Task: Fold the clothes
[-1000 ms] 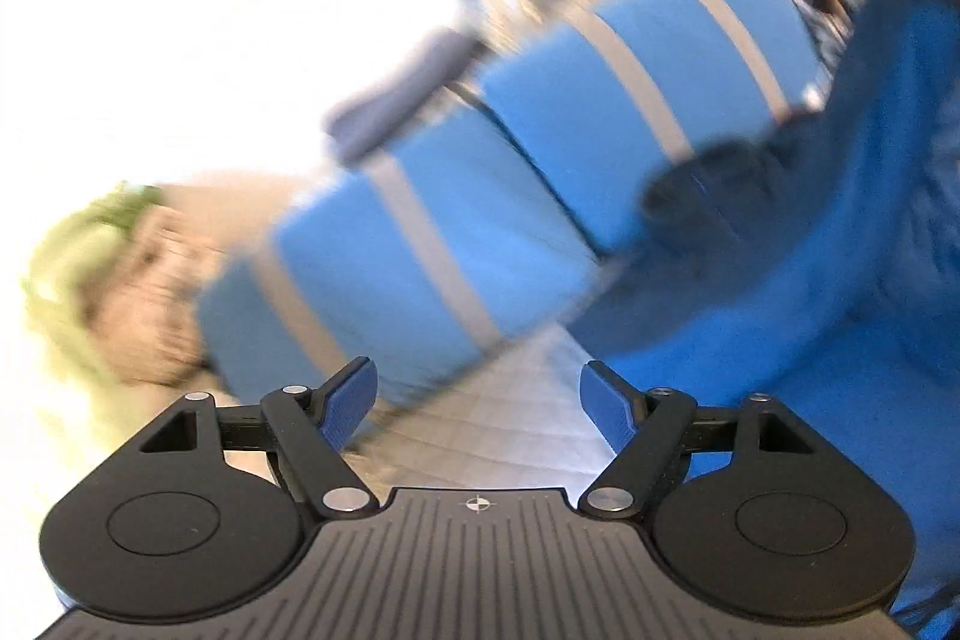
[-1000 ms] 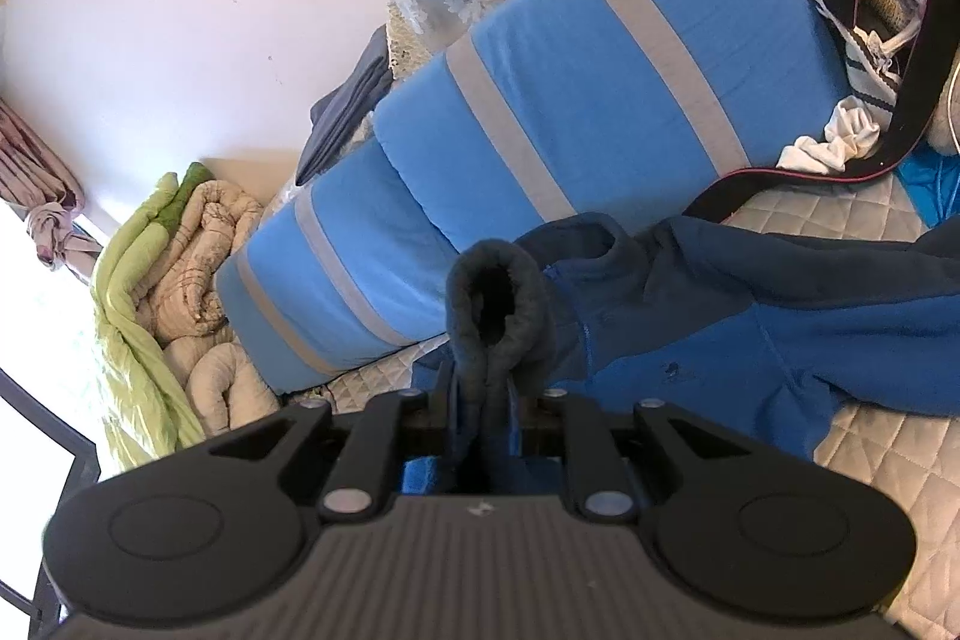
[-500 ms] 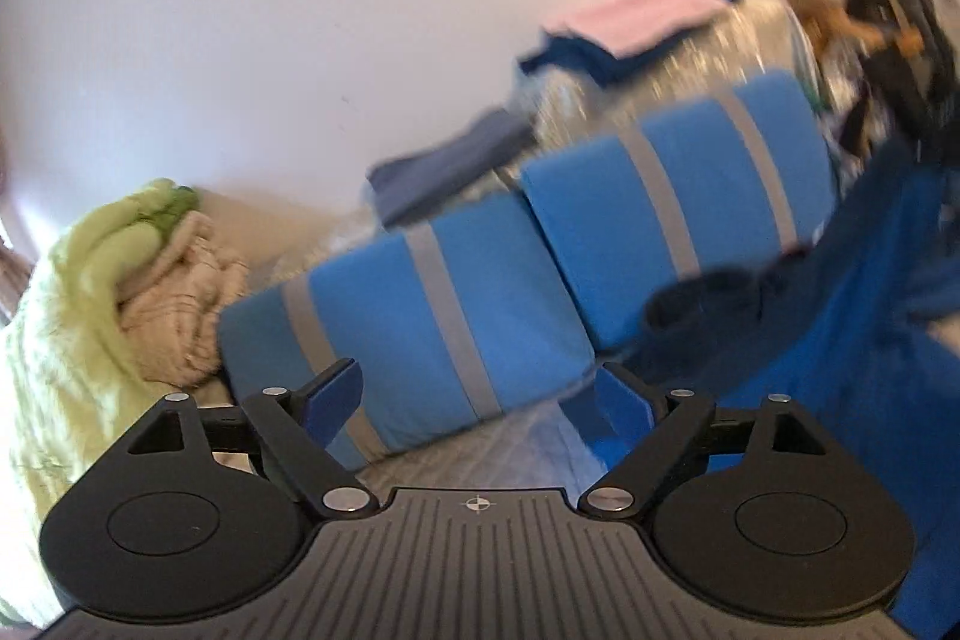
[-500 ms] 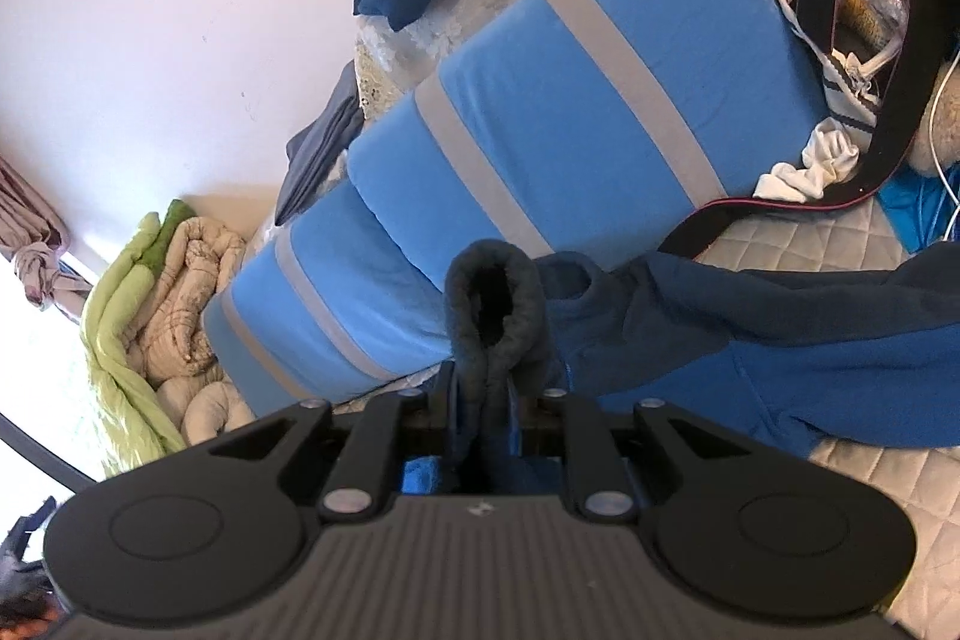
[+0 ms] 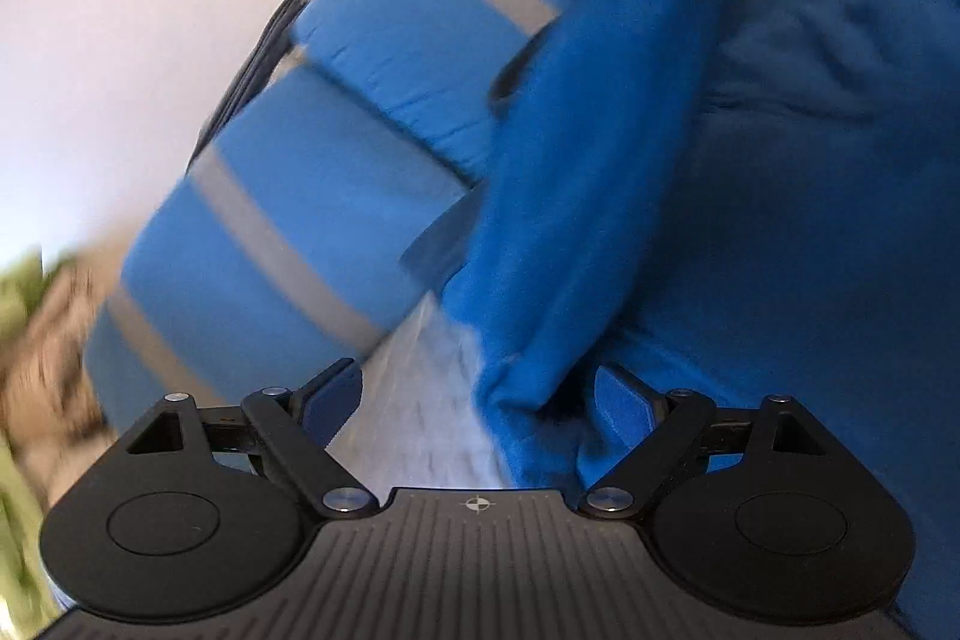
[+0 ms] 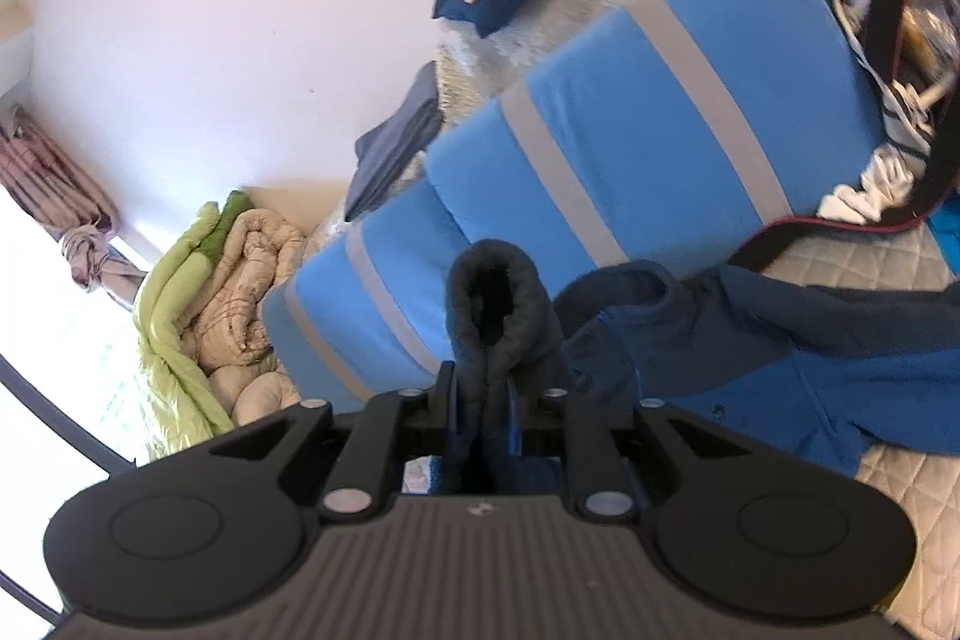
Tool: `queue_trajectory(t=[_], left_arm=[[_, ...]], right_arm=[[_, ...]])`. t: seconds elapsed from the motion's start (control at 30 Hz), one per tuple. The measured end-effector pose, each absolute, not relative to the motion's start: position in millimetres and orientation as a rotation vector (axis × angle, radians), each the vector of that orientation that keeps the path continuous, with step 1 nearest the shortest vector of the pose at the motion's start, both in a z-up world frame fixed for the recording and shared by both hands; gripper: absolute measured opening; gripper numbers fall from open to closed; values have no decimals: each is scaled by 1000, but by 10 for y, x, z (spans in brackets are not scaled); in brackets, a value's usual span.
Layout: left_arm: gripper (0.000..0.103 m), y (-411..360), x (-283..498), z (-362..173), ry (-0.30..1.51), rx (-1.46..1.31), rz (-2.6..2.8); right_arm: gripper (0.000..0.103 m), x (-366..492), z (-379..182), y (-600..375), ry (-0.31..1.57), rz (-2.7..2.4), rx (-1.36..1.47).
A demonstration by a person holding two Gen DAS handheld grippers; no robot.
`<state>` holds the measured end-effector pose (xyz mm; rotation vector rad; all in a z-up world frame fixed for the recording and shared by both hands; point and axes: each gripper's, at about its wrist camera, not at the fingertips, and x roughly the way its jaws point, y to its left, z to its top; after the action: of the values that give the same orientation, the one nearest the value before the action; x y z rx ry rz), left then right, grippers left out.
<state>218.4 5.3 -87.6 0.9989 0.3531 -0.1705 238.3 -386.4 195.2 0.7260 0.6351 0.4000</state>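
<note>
The right tongs (image 6: 480, 418) are clamped on a thick, dark, fuzzy cuff (image 6: 495, 292) of the blue fleece jacket (image 6: 810, 370), the fold bulging up in a rounded loop above the pads. The jacket's soft body trails to the right over the quilted, diamond-stitched bed cover (image 6: 888, 484). The left tongs (image 5: 478, 403) stand wide apart, a bright blue fleece sleeve (image 5: 576, 196) hanging down between the pads without being pinched; this view is motion-blurred. Behind lie smooth blue cushions with grey stripes (image 6: 648, 118), against a plain pale wall (image 6: 210, 10). A rumpled green and beige duvet (image 6: 210, 304) is heaped at the left edge.
</note>
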Motion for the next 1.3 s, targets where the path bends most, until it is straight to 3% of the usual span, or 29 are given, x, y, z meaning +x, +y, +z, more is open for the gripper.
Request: queue_trajectory(t=[0.3,0.53,1.03,1.3], left_arm=[[85,-168,2557,-1138,146,1209,28],[84,370,2842,-1218,252,1333,107],[81,763,2625,-1501,116,1619,-58],[81,760,2727,-1493,142,1622,-73]], right_arm=[[16,2517,1979,-3761,642,414,712],[16,2567,1564,-3769,702,412,772],[16,2210,614,-3851,852,328,880],[16,1785,182,-3949,937,287,928]])
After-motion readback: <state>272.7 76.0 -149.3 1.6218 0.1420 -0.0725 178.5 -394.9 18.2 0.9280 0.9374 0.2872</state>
